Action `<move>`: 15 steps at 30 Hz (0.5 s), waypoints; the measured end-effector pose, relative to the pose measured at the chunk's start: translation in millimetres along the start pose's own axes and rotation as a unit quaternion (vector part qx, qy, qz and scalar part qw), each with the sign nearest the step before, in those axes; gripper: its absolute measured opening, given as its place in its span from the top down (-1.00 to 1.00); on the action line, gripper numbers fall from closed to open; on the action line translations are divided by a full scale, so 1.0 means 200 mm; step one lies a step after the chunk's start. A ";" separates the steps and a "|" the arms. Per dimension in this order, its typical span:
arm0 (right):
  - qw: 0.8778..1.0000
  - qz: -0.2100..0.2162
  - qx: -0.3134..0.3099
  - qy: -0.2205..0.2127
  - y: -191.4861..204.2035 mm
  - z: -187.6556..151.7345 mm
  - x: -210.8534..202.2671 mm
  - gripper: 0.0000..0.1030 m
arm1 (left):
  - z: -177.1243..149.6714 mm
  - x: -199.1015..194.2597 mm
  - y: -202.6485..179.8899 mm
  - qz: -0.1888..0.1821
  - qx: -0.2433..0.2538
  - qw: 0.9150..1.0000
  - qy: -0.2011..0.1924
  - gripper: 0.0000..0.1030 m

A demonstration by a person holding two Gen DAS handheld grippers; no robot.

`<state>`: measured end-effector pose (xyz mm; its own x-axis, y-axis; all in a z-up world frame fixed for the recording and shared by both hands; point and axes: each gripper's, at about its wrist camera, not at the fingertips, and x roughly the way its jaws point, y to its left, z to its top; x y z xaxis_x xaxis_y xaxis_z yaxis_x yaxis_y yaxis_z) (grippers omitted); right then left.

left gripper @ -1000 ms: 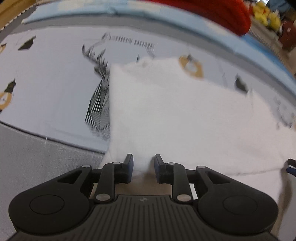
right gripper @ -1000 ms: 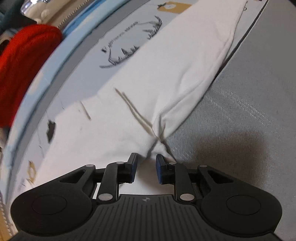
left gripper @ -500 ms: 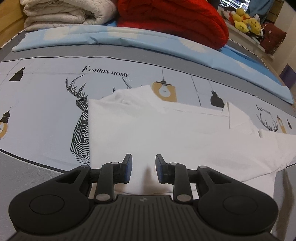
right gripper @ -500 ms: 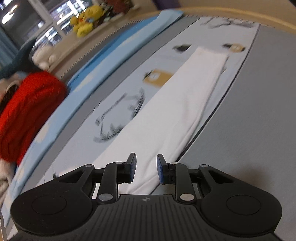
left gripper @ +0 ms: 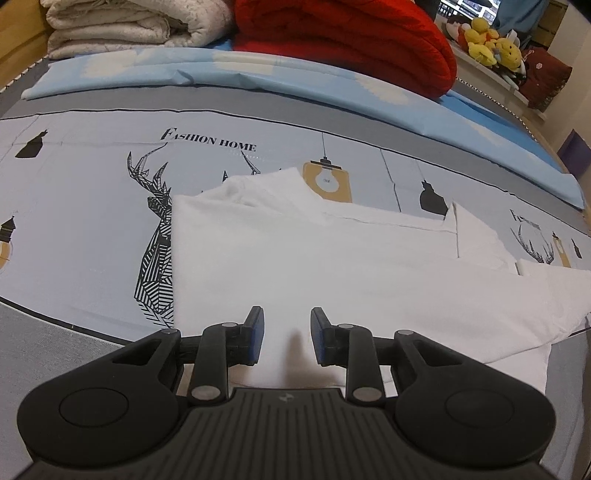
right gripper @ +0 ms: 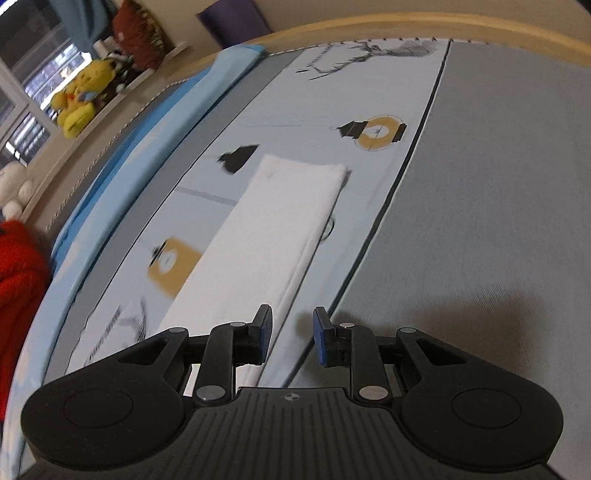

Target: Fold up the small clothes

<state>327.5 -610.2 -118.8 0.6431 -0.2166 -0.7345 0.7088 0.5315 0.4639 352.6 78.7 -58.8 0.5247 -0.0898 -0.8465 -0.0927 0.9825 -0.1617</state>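
A white garment lies folded flat in a long strip across the printed bedsheet. My left gripper hovers just above the garment's near edge, close to its left end. It is open and nothing sits between the pads. In the right wrist view the same garment runs away from me as a narrow white band with a squared far end. My right gripper is open over that band's near right edge, where the print meets the grey sheet. Its jaws hold nothing.
A red blanket and a cream quilt are piled at the head of the bed, behind a light blue sheet. Yellow plush toys sit on a ledge past the wooden bed frame.
The right gripper, which had a bunched fold of the garment at its jaws, is now free of it and has swept sideways along the strip. The left gripper barely moved.
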 end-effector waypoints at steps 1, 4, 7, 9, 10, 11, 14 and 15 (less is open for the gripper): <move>1.000 0.009 0.003 0.002 -0.01 0.02 0.04 0.52 | 0.00 0.00 0.00 -0.002 0.001 1.000 -0.001 0.41; 1.000 0.012 0.011 0.015 -0.04 0.06 0.18 0.51 | 0.00 0.01 -0.01 -0.002 0.000 1.000 -0.005 0.41; 1.000 0.012 0.009 -0.010 -0.02 0.06 0.23 0.51 | 0.00 0.00 -0.02 -0.005 -0.001 1.000 -0.008 0.41; 1.000 0.014 0.003 -0.022 0.00 0.06 0.24 0.54 | 0.01 0.00 -0.02 -0.008 0.001 1.000 -0.011 0.41; 1.000 0.012 -0.006 -0.028 0.02 0.06 0.25 0.85 | 0.01 -0.01 -0.02 -0.008 0.001 1.000 -0.012 0.41; 0.999 0.005 -0.014 -0.031 0.03 0.06 0.25 0.93 | 0.02 -0.01 -0.01 -0.008 0.000 1.000 -0.015 0.41; 0.998 -0.004 -0.017 -0.065 0.06 0.05 0.17 0.93 | 0.04 -0.04 0.03 -0.007 -0.012 1.000 -0.022 0.41; 0.996 -0.011 -0.032 -0.079 0.09 0.04 0.13 0.93 | 0.04 -0.05 0.05 -0.006 -0.018 1.000 -0.025 0.41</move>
<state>359.8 -612.4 -124.8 0.6689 -0.3522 -0.6546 0.7065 0.5750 0.4126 353.6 90.2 -47.3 0.5669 -0.0927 -0.8185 -0.1152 0.9750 -0.1902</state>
